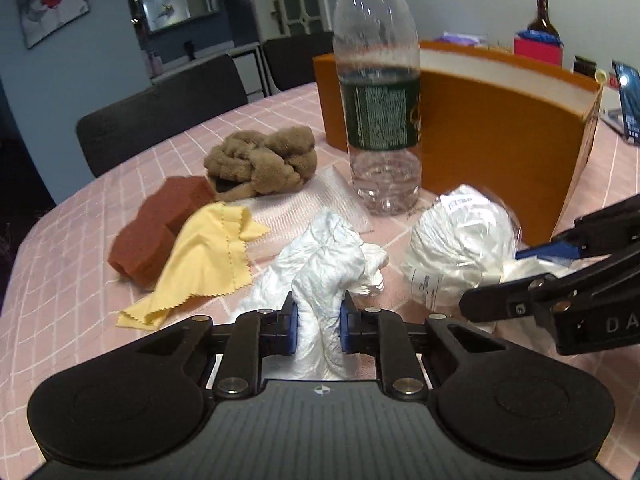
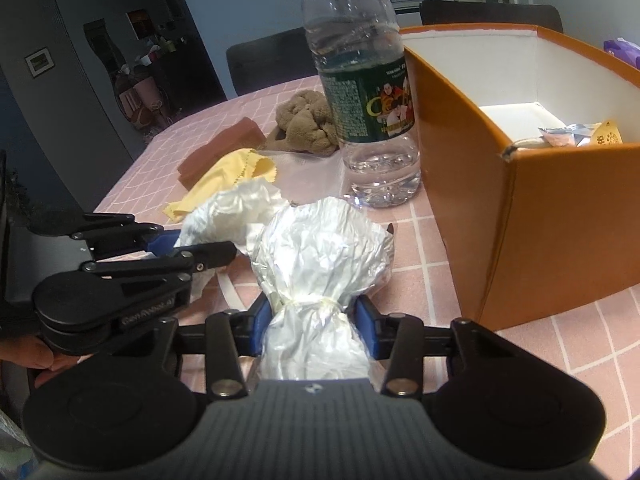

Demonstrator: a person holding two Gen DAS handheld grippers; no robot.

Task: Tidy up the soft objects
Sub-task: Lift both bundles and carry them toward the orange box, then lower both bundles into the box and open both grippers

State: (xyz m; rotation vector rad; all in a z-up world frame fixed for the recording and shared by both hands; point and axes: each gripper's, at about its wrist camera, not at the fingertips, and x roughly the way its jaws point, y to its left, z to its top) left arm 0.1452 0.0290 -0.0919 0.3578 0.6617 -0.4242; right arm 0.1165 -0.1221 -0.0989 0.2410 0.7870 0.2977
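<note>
My left gripper (image 1: 320,320) is shut on a crumpled white cloth (image 1: 328,256) that lies on the pink checked tablecloth (image 1: 80,288). Its blue pads squeeze the cloth's near end. To the right, my right gripper (image 2: 314,322) is shut on a white plastic bag bundle (image 2: 316,248), its pads gripping just below the tied neck. The left wrist view shows the bundle (image 1: 460,240) with the right gripper (image 1: 490,280) at its side. Beyond lie a yellow cloth (image 1: 204,252), a red-brown sponge (image 1: 160,224) and a brown plush item (image 1: 264,160).
A clear water bottle (image 1: 380,112) stands upright just behind both bundles. An open orange box (image 2: 560,220) with white inner walls sits to the right, holding some small packets (image 2: 580,136). A clear plastic sheet (image 1: 320,196) lies by the bottle. Dark chairs (image 1: 160,120) stand at the far edge.
</note>
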